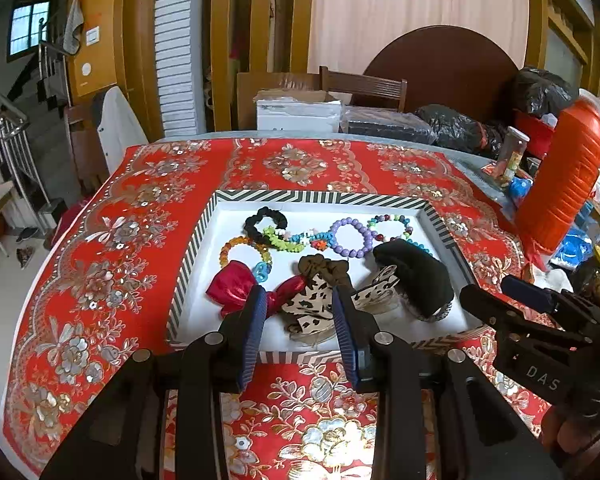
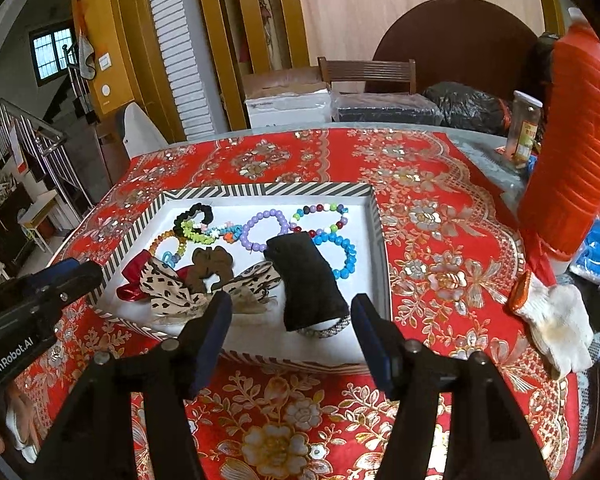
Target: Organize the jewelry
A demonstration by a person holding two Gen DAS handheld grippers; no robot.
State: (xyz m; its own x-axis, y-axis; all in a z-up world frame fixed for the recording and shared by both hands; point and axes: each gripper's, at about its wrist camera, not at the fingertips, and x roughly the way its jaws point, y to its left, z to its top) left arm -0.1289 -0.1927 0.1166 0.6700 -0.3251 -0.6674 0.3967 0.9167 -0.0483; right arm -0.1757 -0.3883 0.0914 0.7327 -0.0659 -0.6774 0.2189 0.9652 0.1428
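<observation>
A white tray with a striped rim (image 1: 204, 236) (image 2: 380, 240) sits on the red cloth and holds jewelry and hair pieces: a purple bead bracelet (image 1: 352, 238) (image 2: 264, 230), a multicolour bead bracelet (image 1: 392, 226) (image 2: 320, 218), a blue bead bracelet (image 2: 342, 254), an amber bead bracelet (image 1: 240, 248), a black scrunchie (image 1: 265, 221) (image 2: 194, 214), a red bow (image 1: 236, 286), a leopard-print bow (image 1: 312, 304) (image 2: 168, 286) and a black pouch (image 1: 416, 276) (image 2: 308, 284). My left gripper (image 1: 300, 312) is open over the tray's near edge, straddling the leopard bow. My right gripper (image 2: 292, 320) is open before the black pouch.
An orange ribbed bottle (image 1: 564, 176) (image 2: 572, 152) stands at the right of the table. A white work glove (image 2: 556, 316) lies on the cloth to the right. A glass jar (image 2: 524, 128), black bags and boxes sit at the table's far side.
</observation>
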